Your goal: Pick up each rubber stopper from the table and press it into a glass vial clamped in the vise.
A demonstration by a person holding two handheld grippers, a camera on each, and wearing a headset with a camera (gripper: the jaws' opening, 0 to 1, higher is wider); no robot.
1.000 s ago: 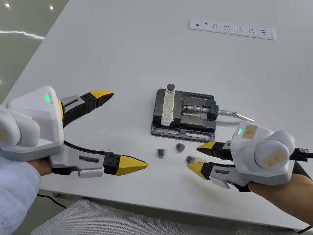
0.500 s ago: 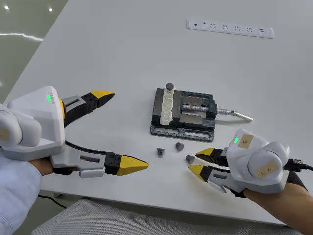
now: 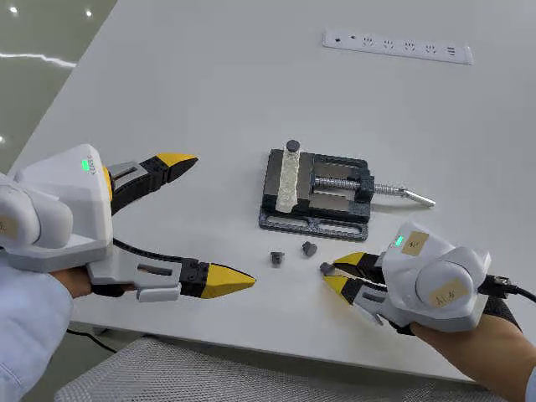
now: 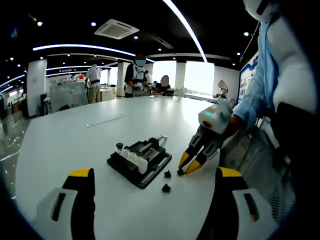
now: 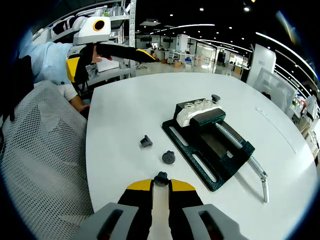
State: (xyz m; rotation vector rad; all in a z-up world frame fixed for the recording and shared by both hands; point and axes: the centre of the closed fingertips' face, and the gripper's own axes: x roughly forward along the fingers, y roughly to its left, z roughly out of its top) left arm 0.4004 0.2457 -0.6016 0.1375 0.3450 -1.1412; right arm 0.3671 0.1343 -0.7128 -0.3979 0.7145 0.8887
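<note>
Down at the near edge of the white tabletop (image 3: 209,84), the right tool (image 3: 332,272) is laid low and almost flat, its jaws drawn narrow with their yellow tips on either side of one dark rubber stopper (image 5: 160,178). That flat approach probably suits a small piece resting on the surface. Whether the tips already pinch it or only flank it cannot be told. Just ahead of this tool and a little to its left lie the two other stoppers (image 3: 277,259), apart from each other and not yet taken up. Farther ahead and to its right stands the vise (image 3: 322,205) with a row of glass vials (image 3: 289,180) clamped upright, mouths up and so ready for pressing. The vial farthest from the tool already carries a dark plug (image 3: 292,146). The left tool (image 3: 223,218) hangs well off to the other side, jaws spread wide and holding nothing, apparently kept out of the way. Far beyond both tools a power strip (image 3: 397,48) lies flat on the surface. The room is a large open hall with long ceiling lights, a glossy floor (image 3: 33,50) and people standing in the distance (image 4: 137,75).
</note>
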